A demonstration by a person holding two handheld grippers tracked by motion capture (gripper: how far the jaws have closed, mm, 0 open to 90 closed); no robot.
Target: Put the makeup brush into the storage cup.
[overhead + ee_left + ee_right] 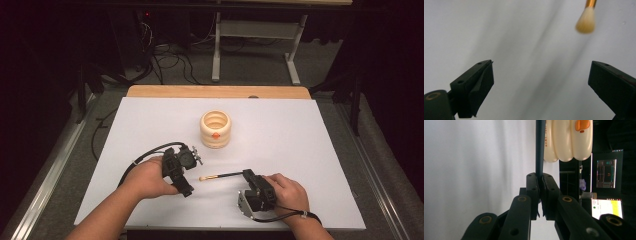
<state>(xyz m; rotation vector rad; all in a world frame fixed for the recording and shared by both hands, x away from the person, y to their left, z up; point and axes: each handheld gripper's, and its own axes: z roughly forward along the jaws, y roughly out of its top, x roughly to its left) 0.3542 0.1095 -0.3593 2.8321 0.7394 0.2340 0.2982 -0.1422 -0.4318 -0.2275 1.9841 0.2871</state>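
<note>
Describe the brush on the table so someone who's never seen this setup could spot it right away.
Start at the white table and find the cream ribbed holder near its middle. Nearer the person, the brush is held level between the two hands, its dark handle clamped in the right gripper. It is the only long thin thing there, with a gold collar and pale bristles pointing at the left gripper.
</note>
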